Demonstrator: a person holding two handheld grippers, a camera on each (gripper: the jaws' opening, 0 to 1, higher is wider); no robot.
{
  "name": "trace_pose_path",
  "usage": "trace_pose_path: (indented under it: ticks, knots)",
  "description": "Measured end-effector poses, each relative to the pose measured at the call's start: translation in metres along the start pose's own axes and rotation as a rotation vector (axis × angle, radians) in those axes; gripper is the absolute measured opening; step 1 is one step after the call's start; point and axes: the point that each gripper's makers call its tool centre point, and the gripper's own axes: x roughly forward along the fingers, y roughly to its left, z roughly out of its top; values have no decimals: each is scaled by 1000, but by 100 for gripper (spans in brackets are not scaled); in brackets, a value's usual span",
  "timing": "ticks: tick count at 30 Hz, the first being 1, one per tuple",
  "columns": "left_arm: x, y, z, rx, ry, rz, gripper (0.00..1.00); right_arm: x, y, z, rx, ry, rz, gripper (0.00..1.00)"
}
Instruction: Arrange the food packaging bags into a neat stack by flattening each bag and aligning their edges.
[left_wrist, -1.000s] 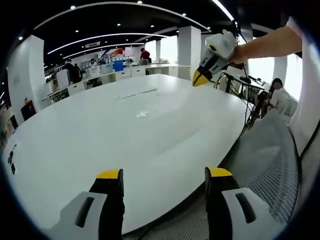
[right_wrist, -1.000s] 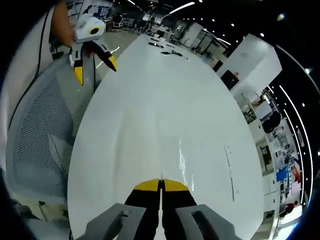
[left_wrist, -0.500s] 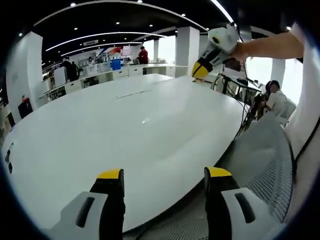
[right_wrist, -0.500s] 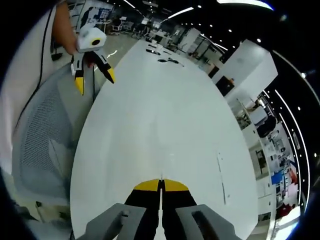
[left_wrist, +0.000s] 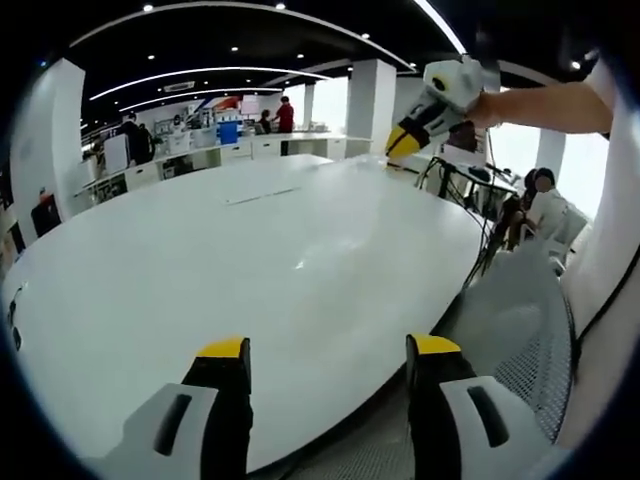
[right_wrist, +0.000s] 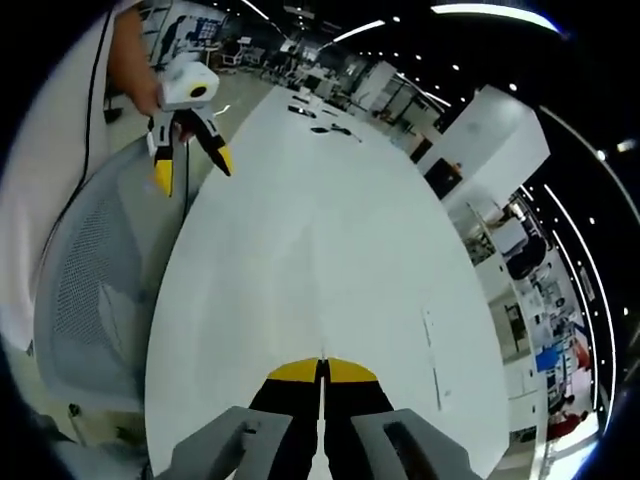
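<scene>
A large white oval table (left_wrist: 250, 250) spreads out ahead of my left gripper (left_wrist: 330, 348), whose yellow-tipped jaws stand wide open over the near edge with nothing between them. My right gripper (left_wrist: 402, 143) is held by a hand in the air at the upper right of the left gripper view, jaws together. In the right gripper view my right gripper (right_wrist: 322, 368) is shut and empty above the table (right_wrist: 320, 230). The left gripper (right_wrist: 193, 170) hangs open at that view's upper left, by the table edge.
A grey mesh chair (left_wrist: 515, 330) stands against the table edge beside me, also seen as the chair (right_wrist: 90, 290) on the left. Small dark items (right_wrist: 322, 112) lie at the table's far end. Desks and people (left_wrist: 285, 112) fill the room behind.
Both views have shifted slightly with the hands. The right gripper has drifted a little up and to the right in the left gripper view. Both jaw states are unchanged.
</scene>
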Motion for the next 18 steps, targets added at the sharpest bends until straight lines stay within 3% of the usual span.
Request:
trace_pose_path:
  ticks: [18]
  knots:
    - [-3,-1,43,72,-46,-35,59,-22,-9,18,34,-55,-20,0]
